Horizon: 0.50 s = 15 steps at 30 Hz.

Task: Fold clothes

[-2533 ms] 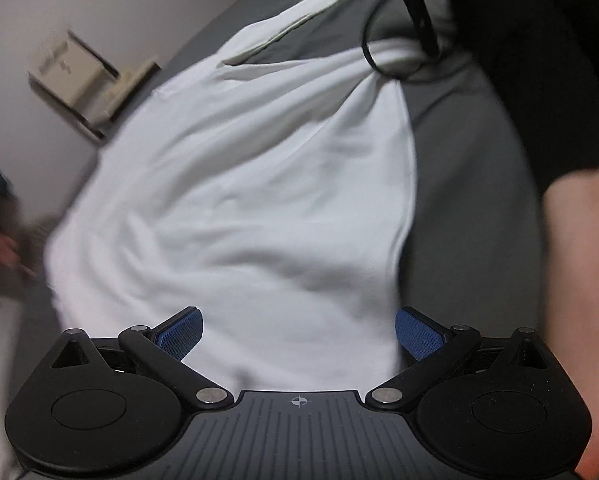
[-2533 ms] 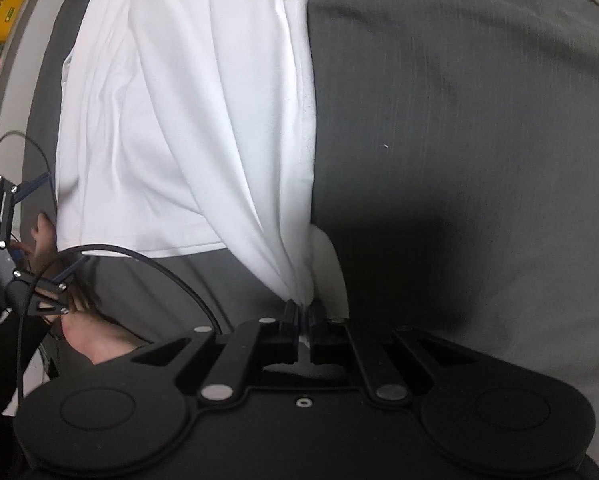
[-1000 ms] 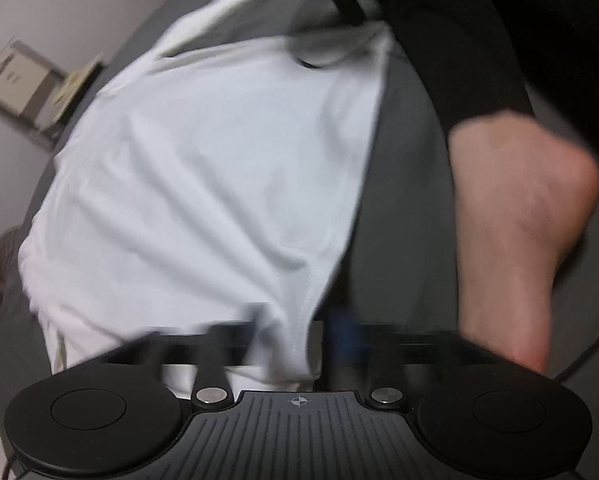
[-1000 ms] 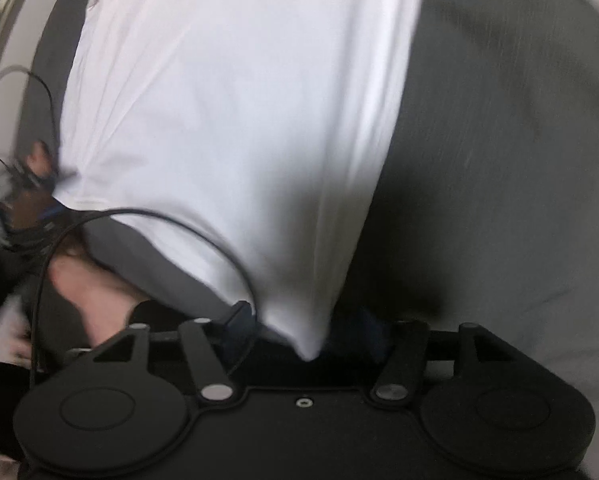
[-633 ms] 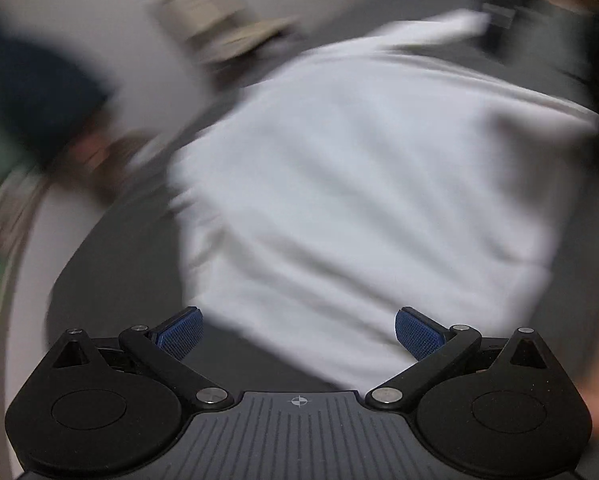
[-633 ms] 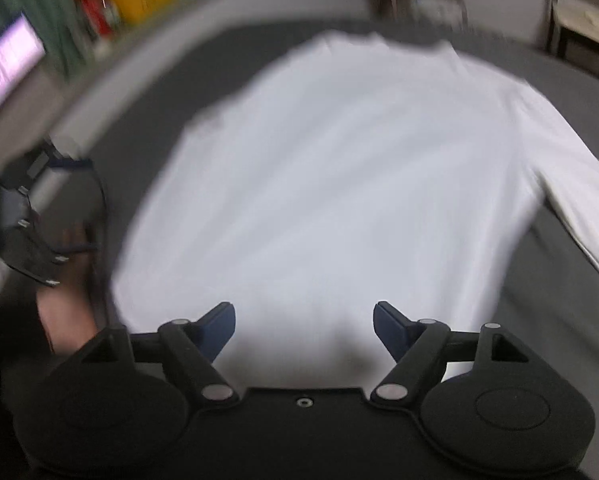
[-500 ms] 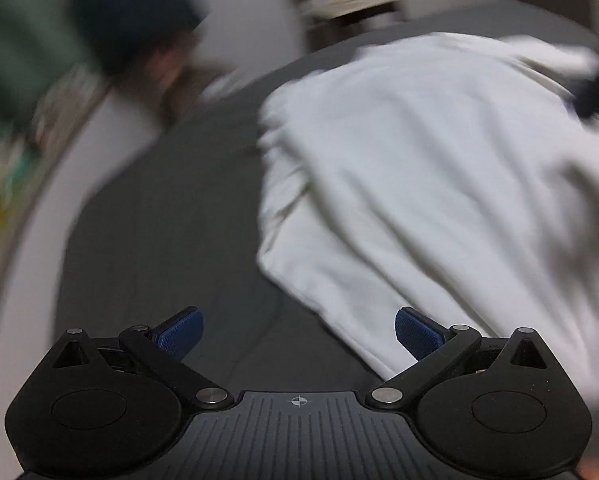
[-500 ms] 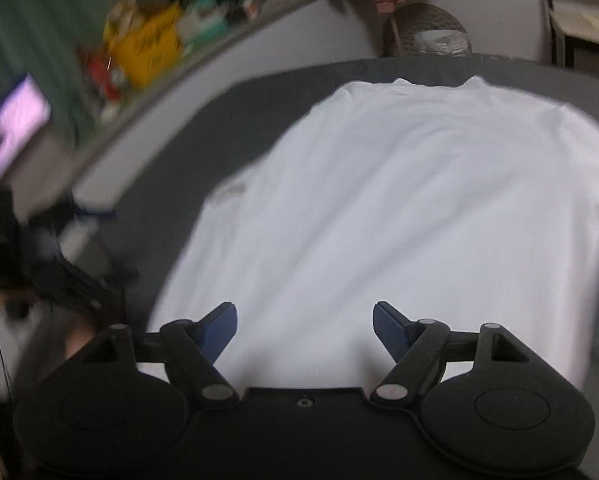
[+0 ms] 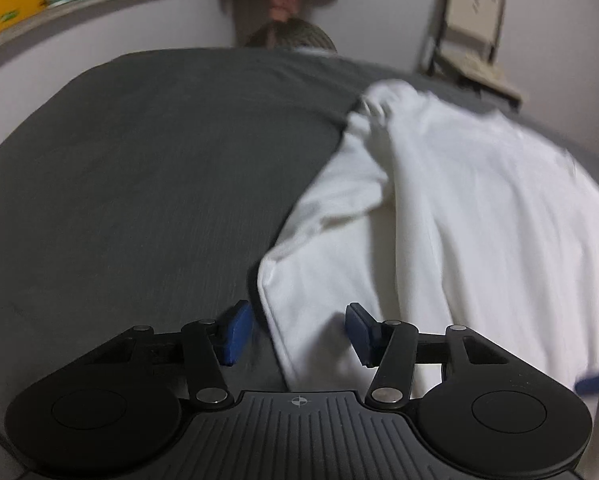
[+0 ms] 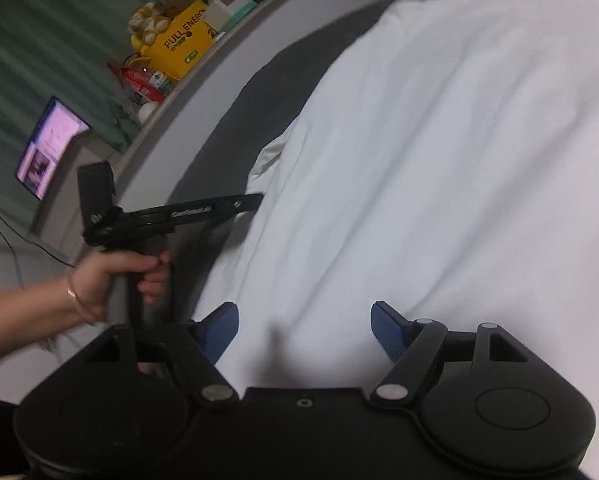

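The white shirt [image 9: 459, 208] lies spread on the dark grey bed cover [image 9: 139, 168], toward the right of the left wrist view, one sleeve bunched up at its far corner. It looks light, limp and easily wrinkled, so it will likely sag and fold wherever it is not supported; the best holds seem to be the stitched hem corners and edges, where the doubled cloth gives the pads something to bite.

The left gripper [image 9: 299, 330] points down at the near hem corner, its jaws closing with the shirt's edge lying between the blue pads [image 9: 235, 332]; the pads do not yet press the cloth. In the right wrist view the person's left hand [image 10: 119, 276] shows on that gripper's handle, at the shirt's left edge. The right gripper [image 10: 303, 330] hovers over the shirt's middle with its jaws spread and nothing pinched. A yellow box [image 10: 183, 46] sits on the ledge behind.

Two and a half seconds ago the right gripper was clamped on a gathered bunch of the cloth and the shirt hung in drawn folds; now it is released and lies flatter, and both grippers have swung round to face it from the hem side.
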Each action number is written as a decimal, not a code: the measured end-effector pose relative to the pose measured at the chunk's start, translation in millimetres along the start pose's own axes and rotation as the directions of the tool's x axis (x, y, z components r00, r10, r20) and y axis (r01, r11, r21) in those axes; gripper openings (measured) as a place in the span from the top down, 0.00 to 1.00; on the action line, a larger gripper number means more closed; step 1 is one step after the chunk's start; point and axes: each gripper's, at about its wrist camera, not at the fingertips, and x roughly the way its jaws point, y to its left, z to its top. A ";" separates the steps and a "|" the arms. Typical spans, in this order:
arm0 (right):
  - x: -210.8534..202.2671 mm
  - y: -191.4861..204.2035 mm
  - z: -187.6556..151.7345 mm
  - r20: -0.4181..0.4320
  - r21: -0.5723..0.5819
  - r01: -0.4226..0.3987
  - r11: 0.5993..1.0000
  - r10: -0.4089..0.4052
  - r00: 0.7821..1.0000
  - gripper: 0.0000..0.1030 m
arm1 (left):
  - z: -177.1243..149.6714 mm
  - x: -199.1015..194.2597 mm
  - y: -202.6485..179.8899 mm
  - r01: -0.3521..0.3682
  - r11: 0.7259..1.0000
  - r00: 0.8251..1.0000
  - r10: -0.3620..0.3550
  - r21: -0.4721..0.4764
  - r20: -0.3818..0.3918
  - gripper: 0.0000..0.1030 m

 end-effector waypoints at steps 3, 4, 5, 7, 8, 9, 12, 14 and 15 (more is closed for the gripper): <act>6.1 -0.3 3.7 -0.004 0.021 -0.029 0.999 0.029 1.000 0.29 | -2.3 5.6 0.3 -0.001 0.997 1.000 0.003 -0.073 0.028 0.58; 5.7 0.7 4.3 -0.004 0.019 -0.034 0.999 0.035 0.999 0.29 | -3.3 6.9 -0.7 -0.015 0.995 0.999 0.019 -0.097 0.035 0.63; 6.7 2.4 3.8 -0.003 0.014 -0.036 0.999 0.036 0.999 0.29 | -4.4 7.9 -2.2 -0.033 0.993 0.998 0.037 -0.115 0.041 0.67; 8.2 3.7 2.4 -0.007 0.016 -0.036 0.999 0.037 0.999 0.29 | -4.1 13.5 -6.7 -0.069 0.991 0.996 0.074 -0.119 0.045 0.83; 8.8 3.6 1.3 -0.010 0.020 -0.037 0.999 0.037 0.999 0.29 | -4.3 15.0 -9.7 -0.091 0.990 0.994 0.096 -0.109 0.045 0.87; 9.0 3.0 -0.5 -0.011 0.025 -0.039 0.999 0.039 0.999 0.29 | -3.5 16.3 -12.5 -0.111 0.989 0.992 0.115 -0.094 0.044 0.92; 7.4 1.9 -4.7 -0.008 0.028 -0.040 0.999 0.040 0.999 0.29 | 2.8 15.4 -27.1 -0.192 0.981 0.980 0.190 0.023 0.060 0.98; 7.8 4.6 -4.5 0.000 0.030 -0.036 0.999 0.036 0.999 0.29 | 7.1 11.1 -40.1 -0.275 0.950 0.960 0.264 0.145 0.094 0.98; 8.0 5.7 -4.6 0.003 0.032 -0.034 0.999 0.034 0.999 0.29 | 9.0 8.6 -47.5 -0.324 0.922 0.945 0.304 0.211 0.119 0.98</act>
